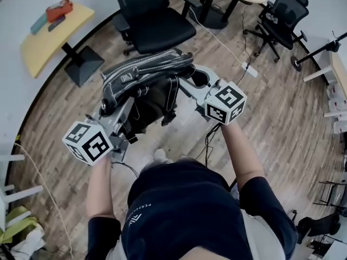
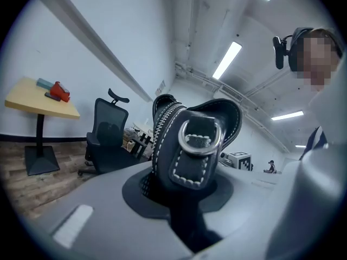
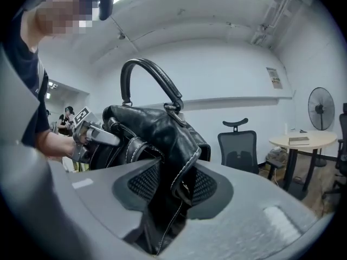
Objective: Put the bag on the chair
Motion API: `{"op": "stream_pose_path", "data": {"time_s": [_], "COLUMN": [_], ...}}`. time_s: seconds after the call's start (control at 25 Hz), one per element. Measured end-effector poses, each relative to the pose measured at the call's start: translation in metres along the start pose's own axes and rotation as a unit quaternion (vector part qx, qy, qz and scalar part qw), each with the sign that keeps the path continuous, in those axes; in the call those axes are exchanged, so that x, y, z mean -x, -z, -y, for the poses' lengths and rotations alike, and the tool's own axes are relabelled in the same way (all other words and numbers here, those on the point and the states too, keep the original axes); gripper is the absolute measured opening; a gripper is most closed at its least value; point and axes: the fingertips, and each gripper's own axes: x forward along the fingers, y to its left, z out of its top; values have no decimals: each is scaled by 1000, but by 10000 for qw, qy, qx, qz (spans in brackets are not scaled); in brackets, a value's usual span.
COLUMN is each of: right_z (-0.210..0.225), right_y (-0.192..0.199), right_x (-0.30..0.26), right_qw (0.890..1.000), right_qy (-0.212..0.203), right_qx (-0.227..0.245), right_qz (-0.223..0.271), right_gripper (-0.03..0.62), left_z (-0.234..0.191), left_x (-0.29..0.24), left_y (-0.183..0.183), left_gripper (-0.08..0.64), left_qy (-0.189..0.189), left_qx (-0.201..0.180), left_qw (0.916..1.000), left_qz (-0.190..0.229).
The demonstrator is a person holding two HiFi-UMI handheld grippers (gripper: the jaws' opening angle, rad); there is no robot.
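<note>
A black leather bag (image 1: 146, 72) with white stitching hangs in the air between my two grippers, over the wooden floor. My left gripper (image 1: 123, 103) is shut on its end with the strap tab and metal ring (image 2: 199, 141), and the pads (image 2: 135, 191) press the leather. On the other end my right gripper (image 1: 187, 83) is shut too, with a fold of the bag (image 3: 162, 145) pinched between its pads (image 3: 209, 186). The handle (image 3: 149, 75) arches above the bag. Just beyond the bag stands a black office chair (image 1: 162, 26), its seat bare.
A yellow-topped table (image 1: 54, 34) with a red item stands at the far left. At the far right is a second black chair (image 1: 282, 12). A white cable and power strip (image 1: 249, 69) lie on the floor. More desks line the back and right.
</note>
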Motion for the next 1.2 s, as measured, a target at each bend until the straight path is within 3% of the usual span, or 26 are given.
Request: {"op": "stream_pose_path", "data": {"time_s": [0.12,0.36,0.56,1.2], "right_z": [4,16,46,240], "right_y": [5,15,17,-1], "right_x": [-10,-9,-18,-36], "right_qw": [9998,9990,9989,9991], "right_qy": [176,285,304,23], "right_qx": [-14,-172,-88,-27], "right_qz": [-92,-294,-344,-418], "right_gripper": [100,72,67,64], "left_z": [-15,-35,-54,-100], "left_x": [-5,-23,-53,-240], "left_y": [5,16,18,-23], "left_gripper": [95,113,118,149], "left_qy": [-37,-256,-369,-994], "left_qx": [99,-116,22,-89], "left_qw": [9999,9994,9992,9949], "left_qz": [-51,-177,-164,-119]}}
